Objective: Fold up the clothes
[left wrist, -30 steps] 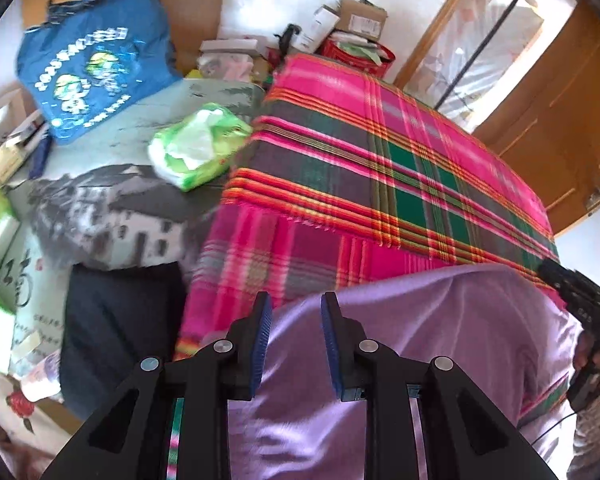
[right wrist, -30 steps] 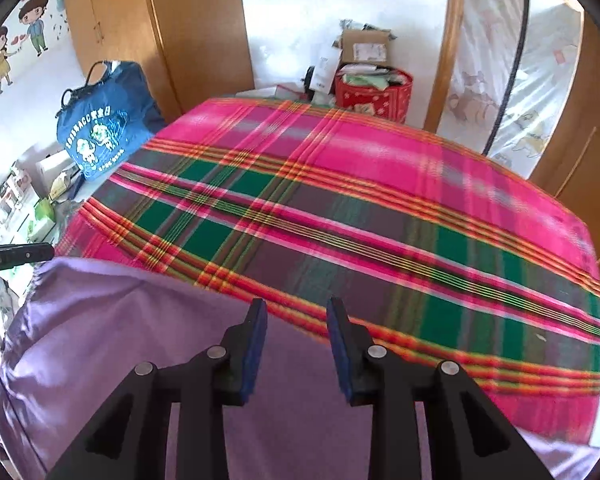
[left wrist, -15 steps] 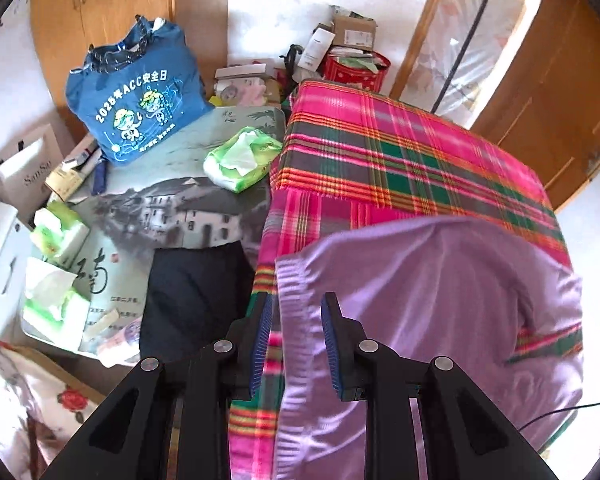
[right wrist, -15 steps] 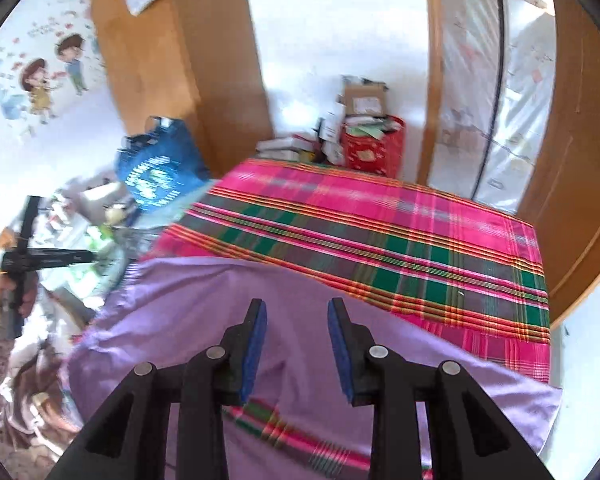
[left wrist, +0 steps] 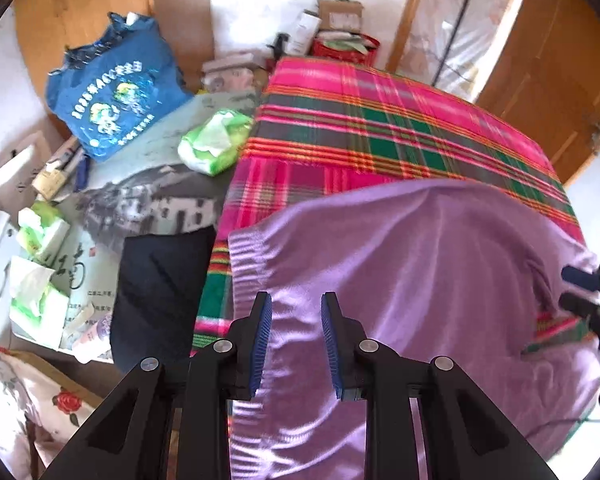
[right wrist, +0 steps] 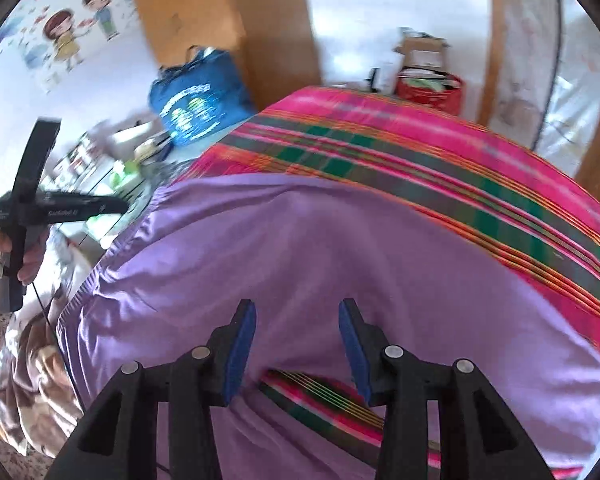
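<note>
The lilac garment (left wrist: 420,280) lies spread over the near end of a bed covered by a pink and green plaid blanket (left wrist: 380,132), directly below and ahead of both pairs of tongs. The left tongs (left wrist: 296,340) hang over its ribbed hem edge with a modest gap between the pads and nothing pinched; the cloth lies under them, not in them. The right tongs (right wrist: 298,344) are opening, their jaws wide apart over the garment, with no fabric caught between them. Just behind the right tongs a strip of plaid shows through a gap in the lilac cloth, so a flap or sleeve appears to be turned over there, though motion blur makes the exact layering hard to read. To the left of the left tongs sit a blue bag (left wrist: 116,92) and a green packet (left wrist: 216,140) amid clutter. As for progress, the garment looks laid out and perhaps given a first fold; the remaining folds into a compact shape are yet to be done.
</note>
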`<state>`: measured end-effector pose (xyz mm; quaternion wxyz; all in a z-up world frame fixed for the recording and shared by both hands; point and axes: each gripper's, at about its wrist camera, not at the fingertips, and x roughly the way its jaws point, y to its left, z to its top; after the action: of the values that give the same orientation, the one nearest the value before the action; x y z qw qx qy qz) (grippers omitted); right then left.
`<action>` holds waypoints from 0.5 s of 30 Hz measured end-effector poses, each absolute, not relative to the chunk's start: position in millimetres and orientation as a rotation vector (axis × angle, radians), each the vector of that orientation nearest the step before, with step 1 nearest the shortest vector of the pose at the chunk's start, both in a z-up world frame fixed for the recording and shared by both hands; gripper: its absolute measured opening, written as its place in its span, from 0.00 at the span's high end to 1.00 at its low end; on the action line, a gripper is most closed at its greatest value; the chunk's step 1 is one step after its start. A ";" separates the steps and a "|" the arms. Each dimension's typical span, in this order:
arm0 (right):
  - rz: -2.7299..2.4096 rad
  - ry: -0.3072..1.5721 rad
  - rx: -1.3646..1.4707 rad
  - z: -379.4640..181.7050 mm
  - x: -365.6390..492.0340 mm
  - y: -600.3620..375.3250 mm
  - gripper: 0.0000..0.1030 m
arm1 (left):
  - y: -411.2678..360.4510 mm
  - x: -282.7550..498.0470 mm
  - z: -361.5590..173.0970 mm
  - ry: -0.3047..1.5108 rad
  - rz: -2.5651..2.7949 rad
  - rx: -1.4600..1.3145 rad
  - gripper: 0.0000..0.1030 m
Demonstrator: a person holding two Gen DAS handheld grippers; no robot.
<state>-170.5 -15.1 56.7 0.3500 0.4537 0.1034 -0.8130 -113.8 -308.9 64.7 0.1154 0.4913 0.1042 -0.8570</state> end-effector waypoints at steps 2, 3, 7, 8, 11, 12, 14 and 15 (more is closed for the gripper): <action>-2.100 0.297 1.148 50.0 -168.2 -31.5 0.58 | -303.8 -116.1 60.2 0.266 -2.484 1.395 0.74; -2.104 0.311 1.139 46.6 -168.3 -38.8 0.58 | -301.4 -117.3 57.8 0.253 -2.481 1.389 0.74; -2.100 0.328 1.149 35.3 -173.8 -58.8 0.58 | -290.2 -126.1 45.1 0.145 -2.443 1.422 0.74; -2.097 0.325 1.156 32.2 -175.7 -60.8 0.58 | -288.4 -127.9 42.4 0.128 -2.438 1.427 0.74; -2.092 0.311 1.185 24.2 -183.8 -64.1 0.58 | -284.7 -132.1 36.4 0.096 -2.431 1.429 0.74; -2.093 0.303 1.198 22.0 -187.5 -64.2 0.58 | -284.0 -133.0 35.0 0.092 -2.431 1.418 0.74; -2.094 0.280 1.228 16.8 -194.7 -63.4 0.58 | -282.9 -135.4 32.3 0.089 -2.423 1.397 0.74; -2.095 0.266 1.245 14.0 -198.2 -62.8 0.58 | -282.3 -136.4 31.8 0.081 -2.424 1.384 0.74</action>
<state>-198.2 -62.8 14.0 0.3385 0.4779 0.1020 -0.8042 -136.4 -282.3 31.8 0.1736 0.4880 0.0287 -0.8549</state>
